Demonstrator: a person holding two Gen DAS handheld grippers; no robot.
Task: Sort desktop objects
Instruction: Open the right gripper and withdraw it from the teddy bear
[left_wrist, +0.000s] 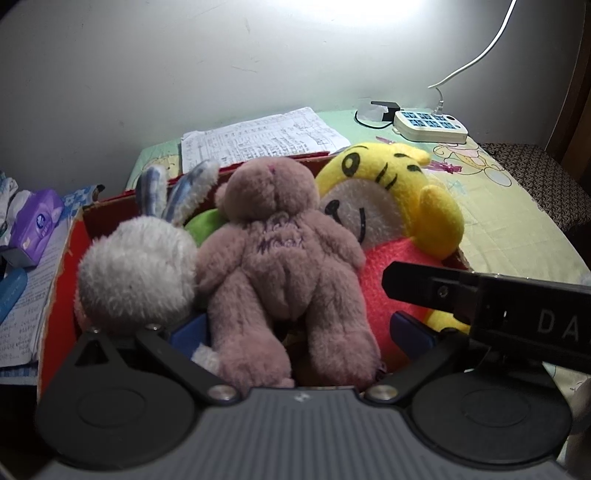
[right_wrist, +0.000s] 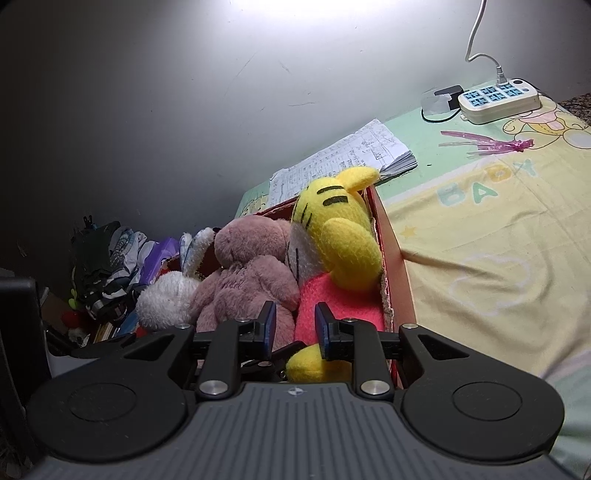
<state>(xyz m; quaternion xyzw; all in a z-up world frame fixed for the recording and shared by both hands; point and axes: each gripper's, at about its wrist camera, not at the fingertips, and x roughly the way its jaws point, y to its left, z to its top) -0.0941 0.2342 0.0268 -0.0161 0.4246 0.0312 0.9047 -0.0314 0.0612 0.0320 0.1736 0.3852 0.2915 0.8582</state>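
A red box (left_wrist: 62, 258) holds a rabbit (left_wrist: 136, 273), bear (left_wrist: 284, 266) and tiger (left_wrist: 399, 206). "BABY" (right_wrist: 484, 184) marks the cloth (right_wrist: 498, 236). The left gripper (left_wrist: 299, 332) straddles the bear, spread wide; the right gripper (right_wrist: 295, 328) is released, grasping nothing.

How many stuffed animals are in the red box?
3 for sure: a white bunny on the left, a pink bear in the middle, a yellow tiger on the right. Something green peeks out behind the bunny, maybe another toy.

Bright glare from above washes the wall; corners fall dark, fisheye bending the edges
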